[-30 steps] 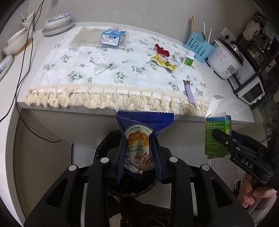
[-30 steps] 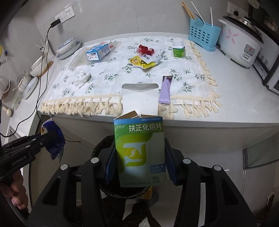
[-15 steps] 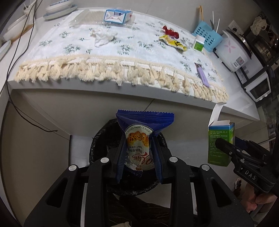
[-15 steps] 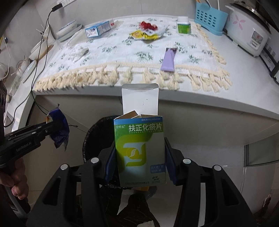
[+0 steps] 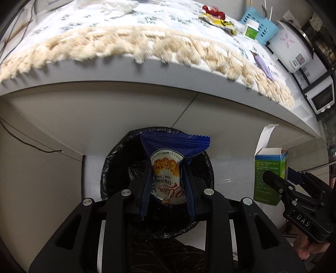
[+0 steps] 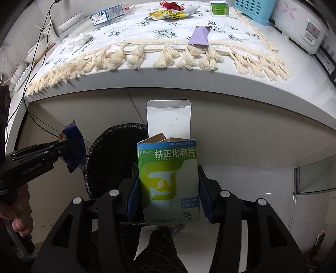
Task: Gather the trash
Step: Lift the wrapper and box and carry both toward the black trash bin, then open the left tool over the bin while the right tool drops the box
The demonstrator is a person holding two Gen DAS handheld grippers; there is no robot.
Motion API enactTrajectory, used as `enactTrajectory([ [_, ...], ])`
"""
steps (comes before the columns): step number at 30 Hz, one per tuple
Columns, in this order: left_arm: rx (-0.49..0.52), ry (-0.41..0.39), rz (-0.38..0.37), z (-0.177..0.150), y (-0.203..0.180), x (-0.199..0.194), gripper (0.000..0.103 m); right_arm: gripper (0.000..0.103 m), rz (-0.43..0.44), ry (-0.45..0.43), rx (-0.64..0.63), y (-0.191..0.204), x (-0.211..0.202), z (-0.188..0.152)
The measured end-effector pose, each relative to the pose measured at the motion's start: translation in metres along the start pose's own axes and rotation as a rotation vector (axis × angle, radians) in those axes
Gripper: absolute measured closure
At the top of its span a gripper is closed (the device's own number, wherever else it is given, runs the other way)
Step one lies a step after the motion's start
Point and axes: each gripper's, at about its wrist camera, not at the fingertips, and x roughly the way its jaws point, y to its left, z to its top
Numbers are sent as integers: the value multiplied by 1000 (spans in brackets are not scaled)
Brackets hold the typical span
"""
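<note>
So far two pieces of trash are in hand but neither is in the bin: the left gripper (image 5: pixel 167 184) has its fingers clamped on a blue cookie wrapper (image 5: pixel 168 166), hanging directly above the black-lined trash bin (image 5: pixel 117 168) under the counter (image 5: pixel 147 73), and the right gripper (image 6: pixel 169 189) pinches an open green medicine box (image 6: pixel 168 180) just beside the bin's rim, its white flap standing up. By my reading, dropping both is the step in hand, and plenty remains after that: on the fringed cloth (image 6: pixel 147 35) lie a purple sachet (image 6: pixel 199 35), a yellow wrapper (image 6: pixel 166 15) with a red scrap (image 6: pixel 171 4) behind it, a crumpled tissue (image 6: pixel 80 40) and a blue-and-white carton (image 6: pixel 109 13). Whether the small green-labelled bottle (image 6: pixel 219 8) counts as trash is unclear. The bin's inside is largely blocked by the held items and the gripper bodies, so I cannot tell what it already holds; the cloth's far edge is cut off in the left wrist view.
</note>
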Motion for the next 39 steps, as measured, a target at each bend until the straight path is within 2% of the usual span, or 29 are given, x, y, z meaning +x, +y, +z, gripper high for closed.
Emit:
enactTrajectory([
  [15, 92, 69, 26, -2, -19, 53, 74, 57, -21, 47, 64, -29, 24, -15],
  [24, 117, 97, 16, -6, -29, 60, 73, 57, -46, 64, 118, -47, 20, -21],
  [26, 122, 74, 16, -5, -30, 56, 67, 57, -46, 53, 113, -47, 18, -19],
  [28, 106, 45, 25, -4, -28, 54, 45, 57, -45, 40, 101, -42, 13, -17],
  [29, 90, 27, 26, -4, -25, 50, 41, 57, -41, 34, 102, -40, 12, -16],
  [31, 66, 18, 23, -3, -20, 47, 27, 57, -33, 42, 108, -36, 13, -15],
  [37, 46, -16, 42, -4, -4, 36, 11, 56, -17, 70, 71, -15, 24, -15],
  [39, 38, -32, 59, -3, 3, 31, 9, 56, -9, 73, 55, -6, 27, -12],
])
